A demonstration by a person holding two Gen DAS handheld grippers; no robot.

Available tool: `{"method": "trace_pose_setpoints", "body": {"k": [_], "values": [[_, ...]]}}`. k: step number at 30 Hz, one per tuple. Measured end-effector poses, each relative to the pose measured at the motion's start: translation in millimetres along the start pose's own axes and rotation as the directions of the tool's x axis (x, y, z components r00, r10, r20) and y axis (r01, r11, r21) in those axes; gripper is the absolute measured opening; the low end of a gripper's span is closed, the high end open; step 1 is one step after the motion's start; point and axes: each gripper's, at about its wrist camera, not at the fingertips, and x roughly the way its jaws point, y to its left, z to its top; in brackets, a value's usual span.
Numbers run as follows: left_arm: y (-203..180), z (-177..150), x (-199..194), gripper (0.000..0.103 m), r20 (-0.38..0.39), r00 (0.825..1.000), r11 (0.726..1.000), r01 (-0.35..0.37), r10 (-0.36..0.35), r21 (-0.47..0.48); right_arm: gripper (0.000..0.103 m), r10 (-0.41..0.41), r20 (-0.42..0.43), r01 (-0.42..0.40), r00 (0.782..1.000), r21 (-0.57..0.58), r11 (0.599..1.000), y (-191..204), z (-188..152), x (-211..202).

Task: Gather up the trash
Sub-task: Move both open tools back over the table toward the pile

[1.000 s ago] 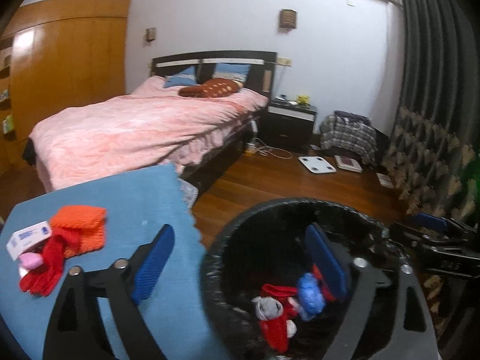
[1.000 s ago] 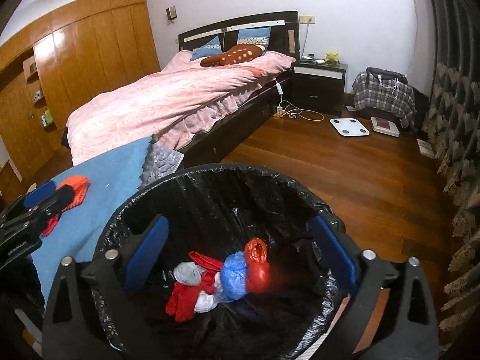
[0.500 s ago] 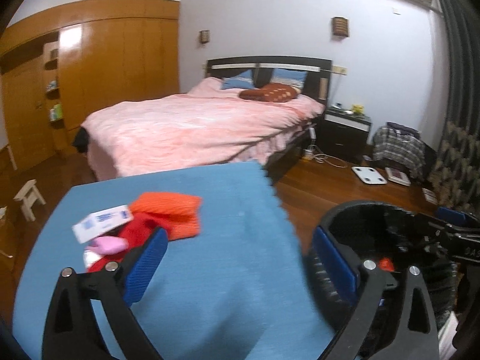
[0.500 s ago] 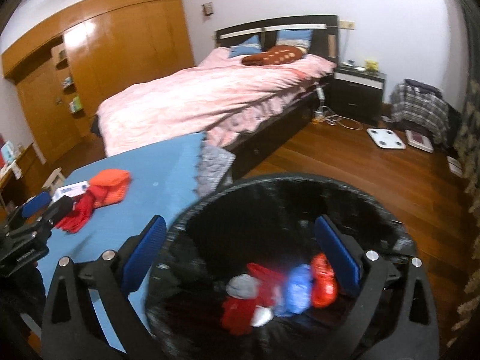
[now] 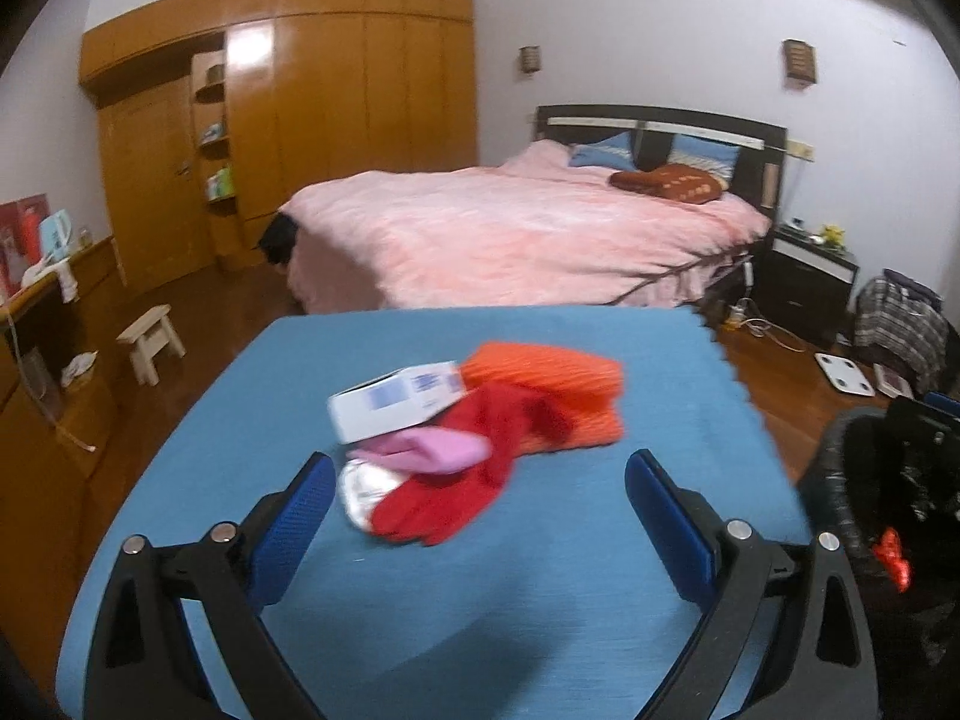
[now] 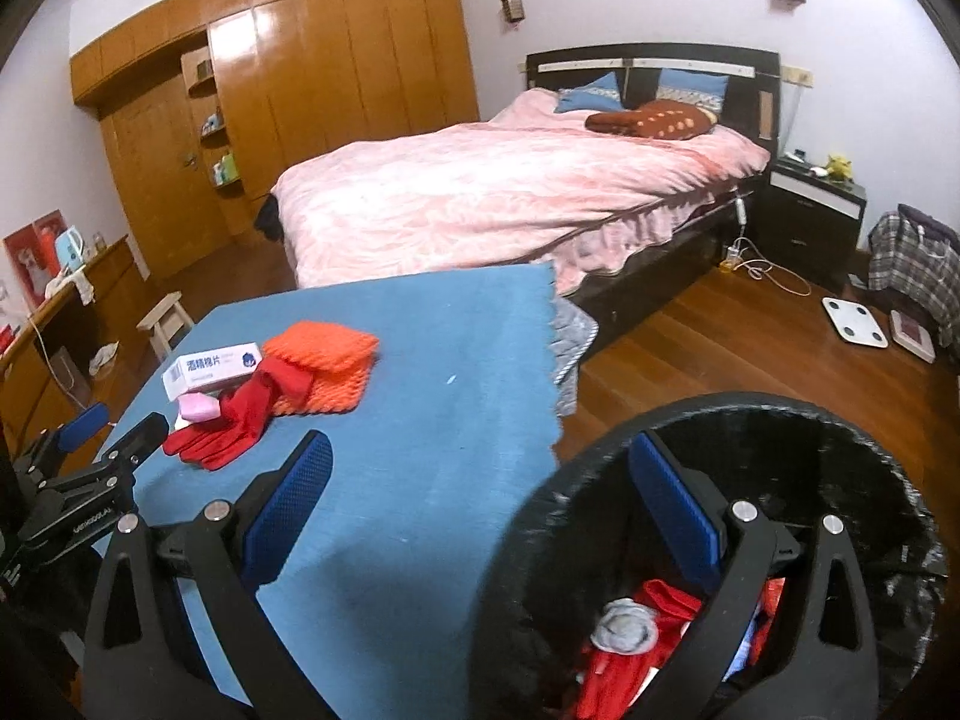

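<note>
Left gripper [image 5: 477, 495] gapes wide and empty over the blue-clothed table [image 5: 540, 600], facing a red fabric glove [image 5: 462, 480] and white cardboard box [image 5: 399, 399]; right gripper [image 6: 480, 480] likewise wide, over the black-lined round bin [image 6: 840, 420], seemingly part-filled.

- Room light is dim and warm; it comes from overhead, out of view.
- Glare: bright patches on the glossy wardrobe [image 6: 336, 60] doors in both my views.
- Left view: motion blur smears the box [image 5: 399, 399] print and the cloths.
- Right view: sharper; box text is legible.
- Fisheye bends the walls; corners go black.
- My fingers cast soft shadows on the blue table [image 5: 480, 612].
</note>
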Motion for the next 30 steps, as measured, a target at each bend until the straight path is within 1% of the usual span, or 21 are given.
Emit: {"method": "trace_pose_setpoints", "body": {"k": [7, 13, 16, 18, 24, 27, 30], "values": [[31, -11, 18, 0.095, -0.034, 0.998, 0.998, -0.055, 0.055, -0.016, 0.097, 0.012, -0.033, -0.013, 0.999, -0.027, 1.000, 24, -3, 30], [59, -16, 36, 0.086, -0.070, 0.995, 0.996, -0.079, 0.075, -0.052, 0.097, 0.025, -0.072, -0.030, 0.997, -0.067, 0.997, 46, -9, 56], [69, -17, 44, 0.083, -0.080, 0.992, 0.994, -0.100, 0.095, -0.055, 0.097, 0.033, -0.078, -0.040, 0.996, -0.084, 0.996, 56, -11, 65], [76, -18, 49, 0.081, -0.091, 0.991, 0.993, -0.105, 0.099, -0.062, 0.097, 0.038, -0.081, -0.046, 0.996, -0.093, 0.995, 62, -10, 70], [84, -23, 64, 0.080, -0.122, 0.987, 0.992, -0.111, 0.103, -0.063, 0.097, 0.053, -0.101, -0.065, 0.993, -0.112, 0.992, 80, -11, 87], [88, -24, 72, 0.080, -0.138, 0.987, 0.993, -0.098, 0.088, -0.072, 0.097, 0.056, -0.109, -0.070, 0.992, -0.127, 0.989, 86, -12, 92], [87, -24, 78, 0.080, -0.150, 0.987, 0.994, -0.071, 0.058, -0.082, 0.097, 0.052, -0.115, -0.068, 0.992, -0.139, 0.988, 89, -14, 95]]}}
